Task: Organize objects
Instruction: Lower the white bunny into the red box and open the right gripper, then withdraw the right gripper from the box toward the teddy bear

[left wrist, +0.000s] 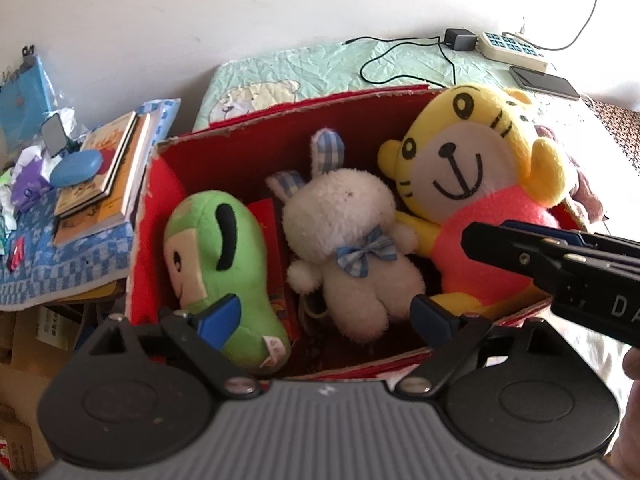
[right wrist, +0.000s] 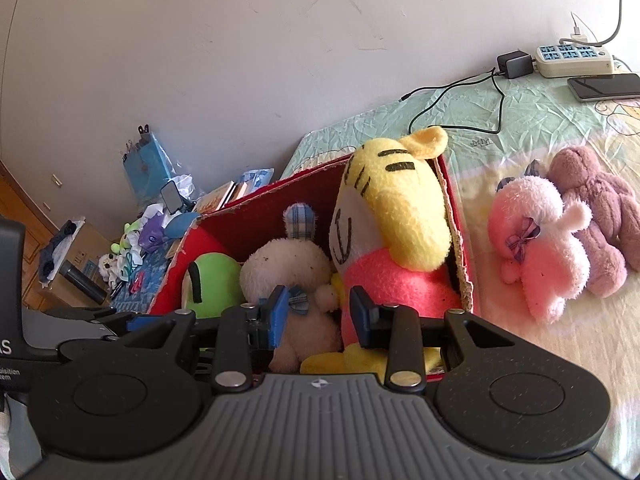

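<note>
A red cardboard box [left wrist: 240, 136] on the bed holds a green plush [left wrist: 224, 256], a white bunny [left wrist: 352, 248] with a blue bow, and a yellow tiger plush [left wrist: 472, 168] in a pink shirt. My left gripper [left wrist: 324, 316] is open and empty above the box's near side. My right gripper [right wrist: 318, 314] is open, its fingers just in front of the bunny [right wrist: 288, 268] and the tiger [right wrist: 396, 236], gripping nothing. It also shows in the left wrist view [left wrist: 496, 240], over the tiger's body. A pink bunny [right wrist: 540, 248] and a mauve plush [right wrist: 596, 208] lie on the bed right of the box [right wrist: 456, 232].
A cluttered side table [left wrist: 72, 264] with books [left wrist: 104, 172] and a blue case [left wrist: 76, 168] stands left of the box. A power strip [right wrist: 572, 60], charger cable [right wrist: 496, 108] and phone [right wrist: 604, 86] lie at the bed's far end by the wall.
</note>
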`<state>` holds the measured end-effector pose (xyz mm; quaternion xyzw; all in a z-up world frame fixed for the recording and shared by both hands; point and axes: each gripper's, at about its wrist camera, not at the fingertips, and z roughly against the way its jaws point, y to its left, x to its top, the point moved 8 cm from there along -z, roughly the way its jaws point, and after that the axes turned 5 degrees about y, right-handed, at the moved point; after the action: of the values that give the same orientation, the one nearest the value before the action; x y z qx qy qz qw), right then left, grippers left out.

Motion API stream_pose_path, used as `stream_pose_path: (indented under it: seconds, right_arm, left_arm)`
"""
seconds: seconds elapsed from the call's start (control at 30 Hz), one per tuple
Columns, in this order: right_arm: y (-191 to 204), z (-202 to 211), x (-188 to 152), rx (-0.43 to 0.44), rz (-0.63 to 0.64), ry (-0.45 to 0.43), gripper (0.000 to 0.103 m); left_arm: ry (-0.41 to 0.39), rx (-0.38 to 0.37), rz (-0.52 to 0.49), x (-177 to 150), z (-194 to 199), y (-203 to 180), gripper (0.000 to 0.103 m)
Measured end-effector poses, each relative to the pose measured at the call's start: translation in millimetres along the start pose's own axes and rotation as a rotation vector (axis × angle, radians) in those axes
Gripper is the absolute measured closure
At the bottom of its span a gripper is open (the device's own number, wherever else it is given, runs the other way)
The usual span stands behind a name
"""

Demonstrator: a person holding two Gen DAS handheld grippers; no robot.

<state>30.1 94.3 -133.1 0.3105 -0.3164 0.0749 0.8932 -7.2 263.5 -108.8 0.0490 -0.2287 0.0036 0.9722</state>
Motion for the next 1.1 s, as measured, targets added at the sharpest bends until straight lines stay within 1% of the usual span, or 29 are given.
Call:
stream_pose_path:
  seconds: [0.47, 0.67, 0.8, 0.9, 0.97, 1.1]
  right_arm:
    - [-4.9, 8.6, -0.2, 0.053, 0.035, 0.028, 0.067]
    - [-9.9, 20.0, 2.6, 0.111, 0.026, 0.035, 0.067]
    - [-15.6, 35.3, 3.7, 0.155, 0.032, 0.034, 0.066]
    - [-22.3, 47.1, 3.6, 0.175, 0.034, 0.033, 0.066]
    - [-29.8, 54.2, 3.1, 0.187, 0.024, 0.036, 0.064]
    - [-49.1, 69.5, 2.3, 0.199, -0.013, 0.024, 0.064]
  left_arm:
    - [0.003, 0.081, 0.081, -4.5, 8.1, -2.0, 0.010]
    - [-0.008, 0.103, 0.114, -6.1, 18.6, -4.1, 0.010]
    - [-0.031, 0.121, 0.111, -8.9, 31.5, -11.8, 0.010]
    - [-0.040, 0.113, 0.101, -10.4, 40.3, -21.0, 0.010]
    - [-0.045, 0.106, 0.098, -9.9, 46.4, -26.9, 0.010]
    - [-0.076, 0.072, 0.088, -3.7, 61.4, -44.2, 0.010]
